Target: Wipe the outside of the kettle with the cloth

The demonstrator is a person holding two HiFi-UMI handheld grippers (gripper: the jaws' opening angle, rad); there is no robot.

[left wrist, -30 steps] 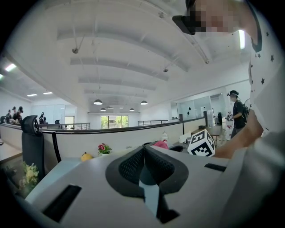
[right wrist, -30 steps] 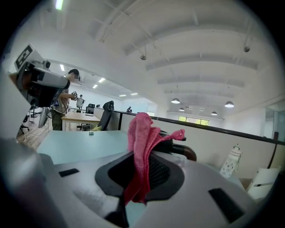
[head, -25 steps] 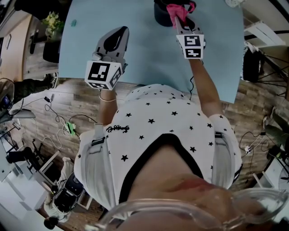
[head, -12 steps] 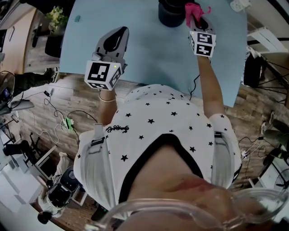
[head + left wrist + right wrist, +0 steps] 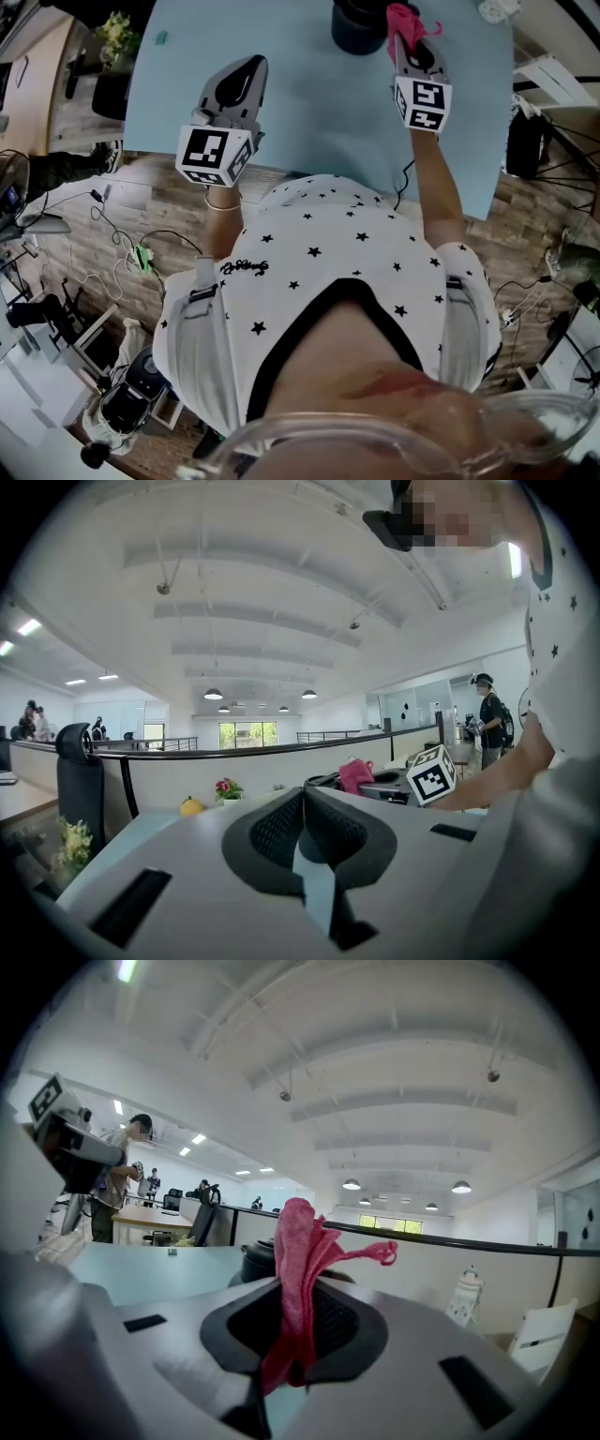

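Observation:
The dark kettle [image 5: 359, 24] stands at the far edge of the light blue table [image 5: 309, 103]. My right gripper [image 5: 410, 39] is just right of it, shut on a pink cloth [image 5: 405, 17] that sticks up out of the jaws. In the right gripper view the cloth [image 5: 298, 1260] rises from the closed pads, and the kettle [image 5: 255, 1260] shows just behind it to the left. Whether cloth and kettle touch I cannot tell. My left gripper [image 5: 246, 67] hangs over the table's near left part, shut with nothing in it. Its view shows the cloth [image 5: 356, 773] and the kettle [image 5: 323, 781] far off.
The table's front edge runs under both grippers. A small green item [image 5: 161, 37] lies at the table's far left and a white object [image 5: 492, 7] at the far right corner. A white lighthouse-shaped figure [image 5: 464, 1299] stands right of the kettle. Cables cover the floor.
My right gripper has carried the pink cloth to the right, from over the kettle to beside its right edge, then slightly back toward me. The left gripper has stayed put.

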